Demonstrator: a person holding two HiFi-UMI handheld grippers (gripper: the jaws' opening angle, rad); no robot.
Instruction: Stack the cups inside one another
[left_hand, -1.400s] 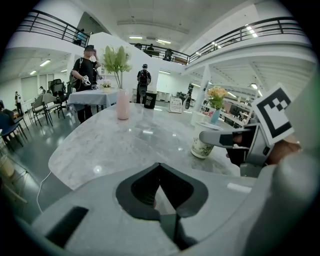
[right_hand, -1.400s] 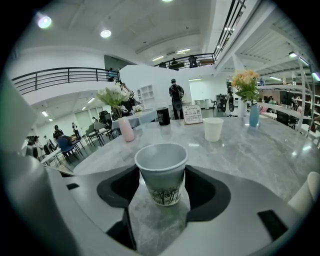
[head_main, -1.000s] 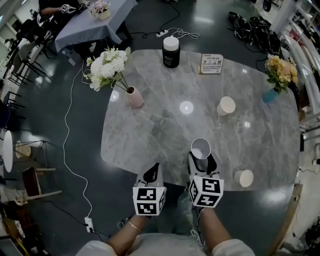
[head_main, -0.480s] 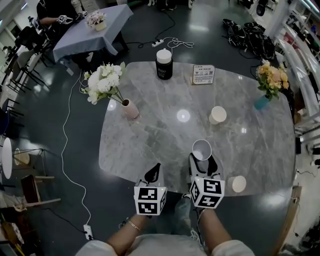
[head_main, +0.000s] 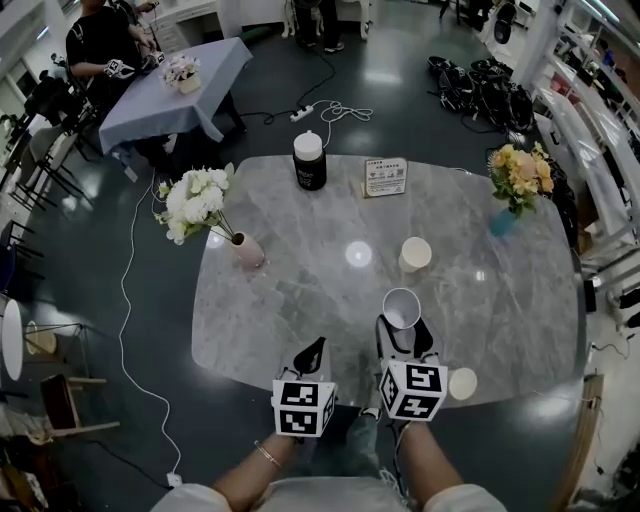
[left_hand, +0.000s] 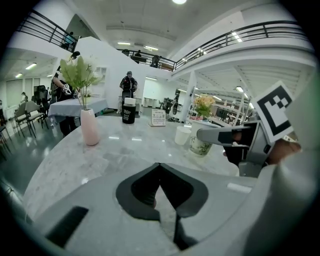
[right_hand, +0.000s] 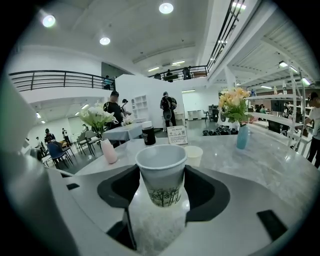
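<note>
My right gripper (head_main: 402, 320) is shut on a white paper cup (head_main: 401, 307) with a tree print, held upright just above the table's near edge. In the right gripper view that cup (right_hand: 162, 172) sits between the two dark jaws of the right gripper (right_hand: 163, 186). A plain cup (head_main: 415, 254) stands further out on the table, just past the held one (right_hand: 193, 154). A third cup (head_main: 462, 383) stands at the front right edge. My left gripper (head_main: 311, 350) hangs at the near edge, shut and holding nothing, its tips touching (left_hand: 160, 165).
The grey marble table (head_main: 300, 300) carries a pink vase of white flowers (head_main: 246, 250) at the left and a black jar (head_main: 309, 160) and a sign card (head_main: 385, 176) at the far edge. A blue vase with yellow flowers (head_main: 503, 222) stands at the right.
The head view has drifted, so the table and everything on it sit lower and further left in the picture. Both grippers keep their pose, and the right one still holds the cup.
</note>
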